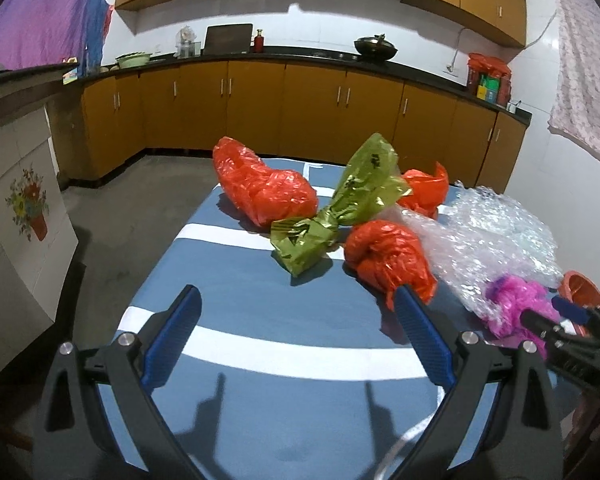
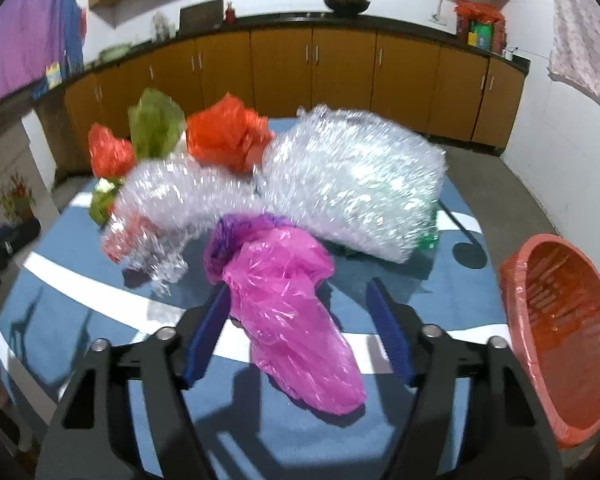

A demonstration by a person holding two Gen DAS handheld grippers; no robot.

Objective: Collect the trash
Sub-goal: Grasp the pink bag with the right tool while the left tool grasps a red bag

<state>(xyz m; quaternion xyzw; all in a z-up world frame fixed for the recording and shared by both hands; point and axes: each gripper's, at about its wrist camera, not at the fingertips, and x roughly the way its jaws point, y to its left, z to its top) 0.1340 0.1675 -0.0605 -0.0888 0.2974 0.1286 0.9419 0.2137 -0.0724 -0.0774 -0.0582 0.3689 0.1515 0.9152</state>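
Crumpled plastic trash lies on a blue table [image 1: 260, 308] with white stripes: a large red bag [image 1: 260, 188], a green bag [image 1: 340, 208], a red bag [image 1: 388, 260], another red bag [image 1: 424, 188], bubble wrap [image 1: 488, 236] and a pink bag [image 1: 512, 308]. My left gripper [image 1: 300, 296] is open and empty above the table, its right finger beside the near red bag. My right gripper [image 2: 300, 292] is open, its fingers on either side of the pink bag [image 2: 288, 308]. The bubble wrap [image 2: 340, 184] lies just behind. A red basket [image 2: 560, 332] stands at the right.
Orange kitchen cabinets [image 1: 300, 104] with a dark counter run behind the table. A white cupboard with a flower picture [image 1: 24, 208] stands at the left. Grey floor lies between the table and the cabinets. The basket's rim [image 1: 584, 288] shows at the right of the left wrist view.
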